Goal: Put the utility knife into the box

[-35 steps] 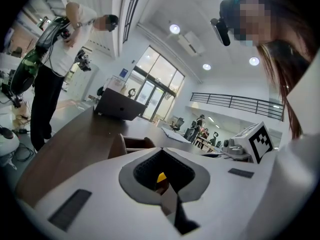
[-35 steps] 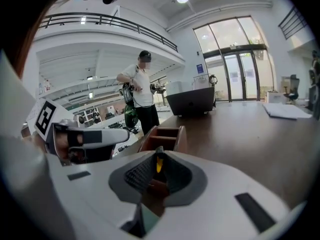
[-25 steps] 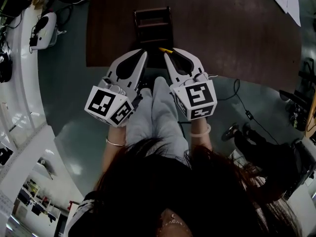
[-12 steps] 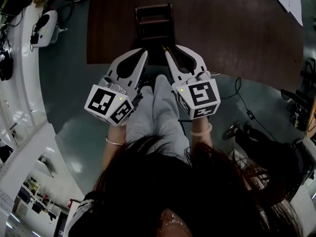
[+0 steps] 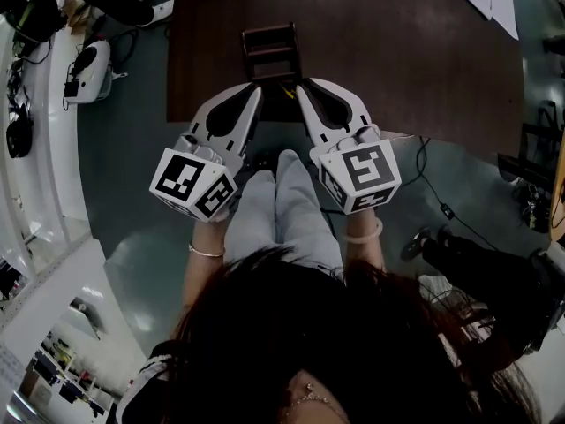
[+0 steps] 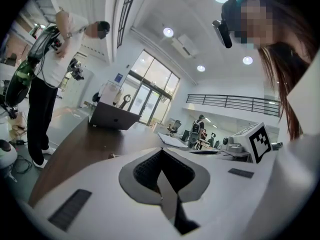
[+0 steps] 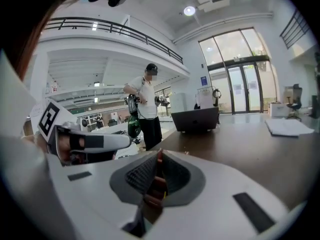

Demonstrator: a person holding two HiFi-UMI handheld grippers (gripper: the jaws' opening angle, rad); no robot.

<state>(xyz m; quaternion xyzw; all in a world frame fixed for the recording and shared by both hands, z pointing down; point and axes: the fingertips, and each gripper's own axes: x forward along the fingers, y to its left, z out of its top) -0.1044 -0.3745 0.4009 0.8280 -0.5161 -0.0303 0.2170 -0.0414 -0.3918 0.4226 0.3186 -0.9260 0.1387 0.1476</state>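
The left gripper (image 6: 161, 156) has its jaws pressed together, empty. Beyond lies a brown table (image 6: 92, 146); a person (image 6: 50, 79) stands left.

No legible text, label, brand or number in any view.

The table (image 5: 397, 60) is showing dark brown wood, smooth and a little shiny. The left tongs (image 5: 255, 87) and right tongs (image 5: 300, 84) are wearing smooth, dull grey plastic, with rough, ribbed black pads (image 7: 137, 176) inside. The utility knife (image 7: 156, 183) is looking like shiny reddish plastic. The floor (image 5: 132, 193) is gleaming. The trousers (image 5: 287, 206) are looking like soft grey cloth
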